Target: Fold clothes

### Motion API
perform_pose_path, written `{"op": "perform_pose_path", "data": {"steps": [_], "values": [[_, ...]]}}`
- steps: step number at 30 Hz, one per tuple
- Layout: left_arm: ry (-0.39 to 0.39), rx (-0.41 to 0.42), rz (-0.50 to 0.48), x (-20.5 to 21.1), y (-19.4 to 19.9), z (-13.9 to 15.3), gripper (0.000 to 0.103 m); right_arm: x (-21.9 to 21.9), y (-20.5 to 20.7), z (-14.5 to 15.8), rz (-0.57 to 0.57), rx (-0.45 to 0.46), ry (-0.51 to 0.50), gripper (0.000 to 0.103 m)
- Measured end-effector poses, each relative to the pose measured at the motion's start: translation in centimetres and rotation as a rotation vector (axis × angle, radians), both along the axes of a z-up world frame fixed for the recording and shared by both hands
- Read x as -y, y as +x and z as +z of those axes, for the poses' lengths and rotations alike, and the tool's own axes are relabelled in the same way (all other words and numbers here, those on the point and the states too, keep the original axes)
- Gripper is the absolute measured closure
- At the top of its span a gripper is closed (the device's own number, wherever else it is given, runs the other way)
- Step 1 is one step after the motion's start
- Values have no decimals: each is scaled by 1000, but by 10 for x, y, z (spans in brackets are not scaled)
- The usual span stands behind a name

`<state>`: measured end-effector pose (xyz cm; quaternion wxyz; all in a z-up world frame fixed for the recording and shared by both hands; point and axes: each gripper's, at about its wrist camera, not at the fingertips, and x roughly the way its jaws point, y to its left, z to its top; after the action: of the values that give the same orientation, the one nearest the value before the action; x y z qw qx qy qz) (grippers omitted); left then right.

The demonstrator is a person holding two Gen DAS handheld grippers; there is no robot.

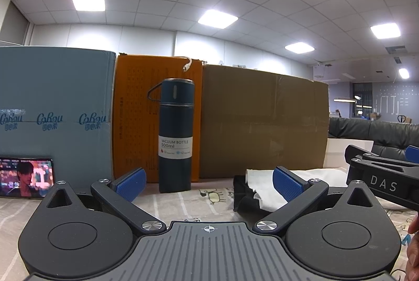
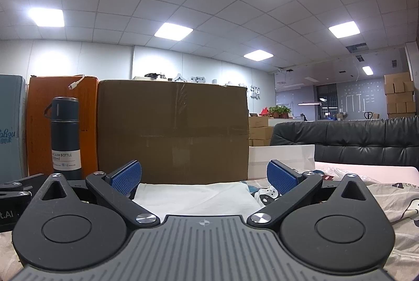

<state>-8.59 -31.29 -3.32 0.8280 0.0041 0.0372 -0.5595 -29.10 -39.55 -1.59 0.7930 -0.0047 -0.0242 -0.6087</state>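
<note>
Both tools sit low over the table with nothing between their pads: the left gripper point(image 1: 209, 181) has its blue fingers spread wide, and the right gripper point(image 2: 204, 176) is spread just as wide. The clothes lie ahead of them on the patterned sheet point(image 1: 183, 202): a white garment point(image 2: 193, 194) lying flat just beyond the right gripper, in front of the brown box point(image 2: 172, 131), and a dark garment point(image 1: 243, 197) bunched against its near corner in the left view. Both look light, soft and limp, likely to sag and slide, so a pinch at a corner or hem edge seems the best hold.
</note>
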Motion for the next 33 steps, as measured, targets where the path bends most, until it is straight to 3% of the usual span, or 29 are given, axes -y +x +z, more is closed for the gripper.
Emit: {"op": "perform_pose_path", "data": {"steps": [33], "values": [[11, -12, -2, 1, 1, -1, 0, 4, 2, 0, 1, 4, 21, 0]]}}
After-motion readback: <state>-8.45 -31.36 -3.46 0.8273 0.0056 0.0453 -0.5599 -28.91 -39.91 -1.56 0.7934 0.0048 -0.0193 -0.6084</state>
